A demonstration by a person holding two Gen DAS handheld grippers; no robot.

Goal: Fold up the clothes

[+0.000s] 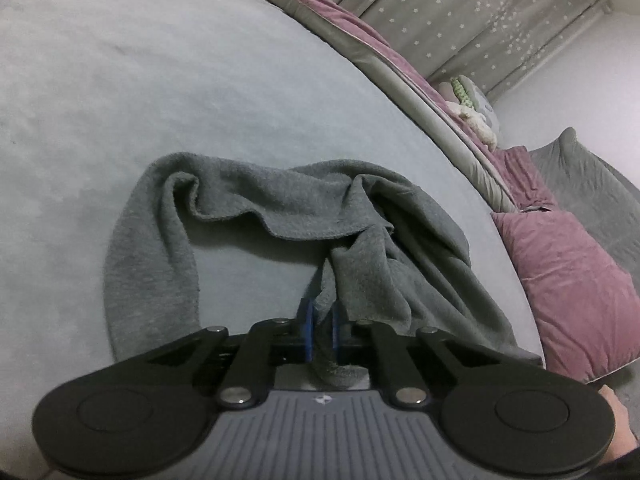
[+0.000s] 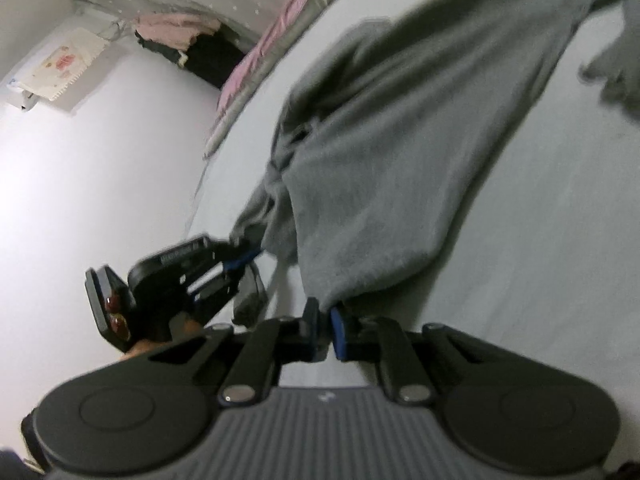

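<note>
Bed sheet [image 1: 120, 100]; grey garment [image 1: 280, 208] bunched, shape unclear, right view blurred.

A mauve pillow [image 1: 568, 284] lies beside star-dotted curtains [image 1: 480, 12] and a plush toy [image 1: 476, 116].

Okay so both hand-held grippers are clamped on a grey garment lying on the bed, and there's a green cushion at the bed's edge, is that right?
Nearly. The cushion at the bed's edge is pink, not green, as the left wrist view shows. The rest holds: the left hand-held gripper and the right hand-held gripper are each clamped on the grey garment, which lies on the bed.
</note>
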